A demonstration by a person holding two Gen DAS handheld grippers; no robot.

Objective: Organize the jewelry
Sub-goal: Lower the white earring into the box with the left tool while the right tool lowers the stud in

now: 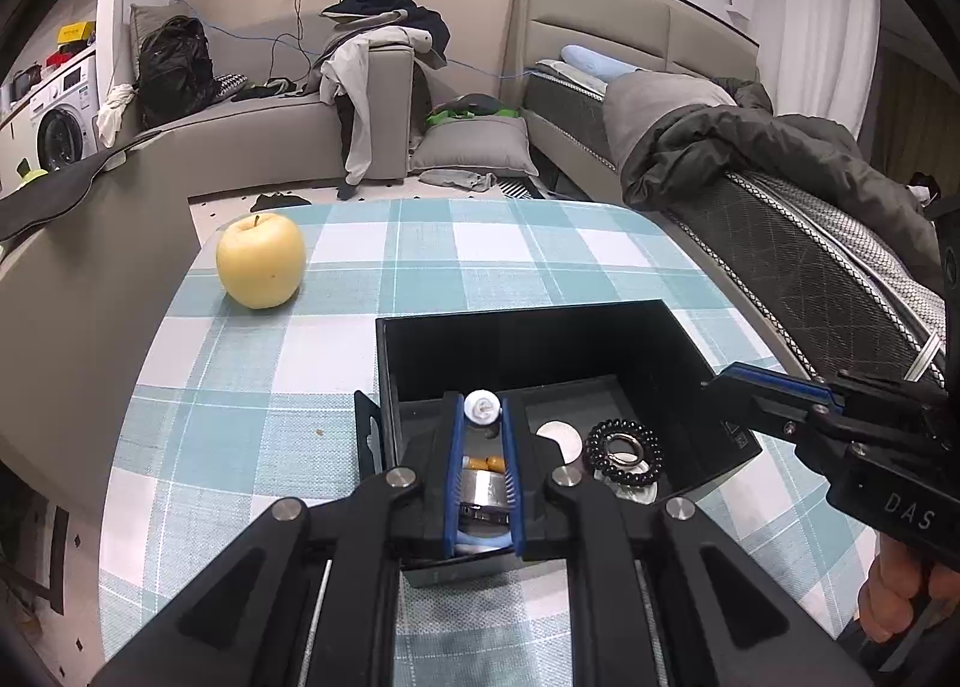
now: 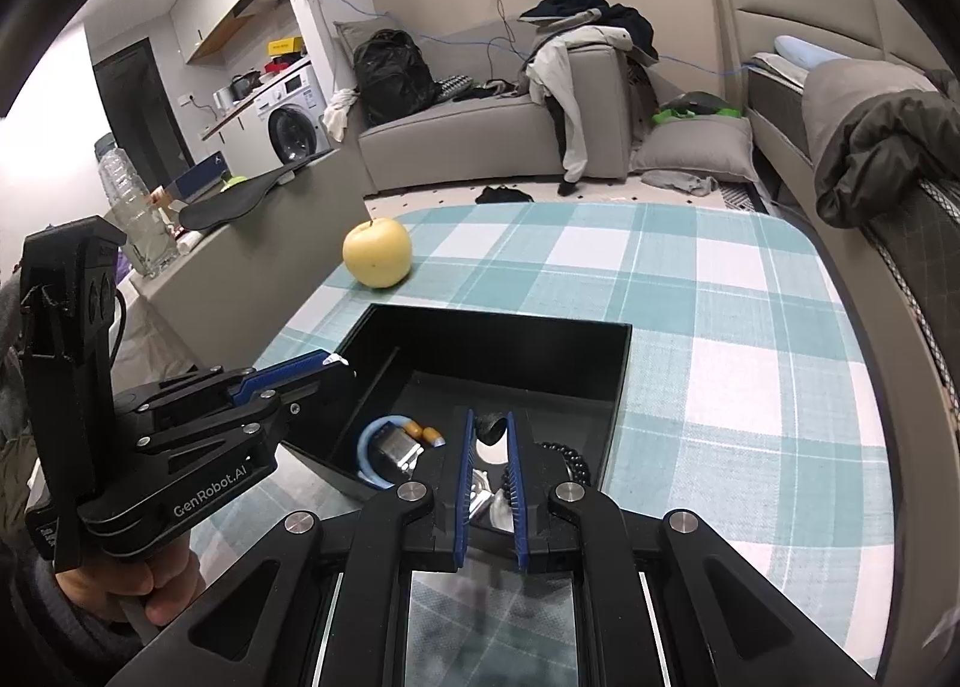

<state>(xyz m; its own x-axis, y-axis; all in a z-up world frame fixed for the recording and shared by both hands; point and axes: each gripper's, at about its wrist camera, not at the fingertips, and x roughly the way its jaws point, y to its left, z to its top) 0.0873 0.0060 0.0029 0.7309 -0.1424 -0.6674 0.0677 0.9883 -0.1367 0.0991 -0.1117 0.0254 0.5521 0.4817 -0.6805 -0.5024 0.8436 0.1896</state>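
left claw: your left gripper (image 1: 483,428) is clenched on a small white round piece (image 1: 483,406), which is pinched right at the fingertips.
right claw: your right gripper (image 2: 492,435) is clenched too, with a small dark piece (image 2: 491,423) between its tips. i can't tell what kind of jewelry it is.
where the jewelry is: both held pieces hang over the open black box (image 1: 540,351) on the checked tablecloth (image 1: 420,267). already inside are a watch (image 1: 480,495) with a pale blue strap, orange beads (image 1: 486,464), and a black bead bracelet (image 1: 627,447) with a metal ring in its middle.
key relation: the white piece sits above the left compartment, just left of the divider. the watch lies under your claw, and its strap runs roughly along the line you point.
judgement: a straight lowering looks enough, and bare floor shows only beyond the watch.
nearer hand: your left serves the watch side and your right the bracelet side. the two claws are apart and do not cross.
left view only: it shows the white piece face-on and a pale disc (image 1: 561,438) beside the bracelet. your right claw shows only from the side, so its load is hidden.
right view only: it shows the dark piece and the curve of the watch strap. here the bracelet is half hidden behind the right finger.
bystander: a yellow apple (image 2: 377,253) stands well apart, beyond the box.
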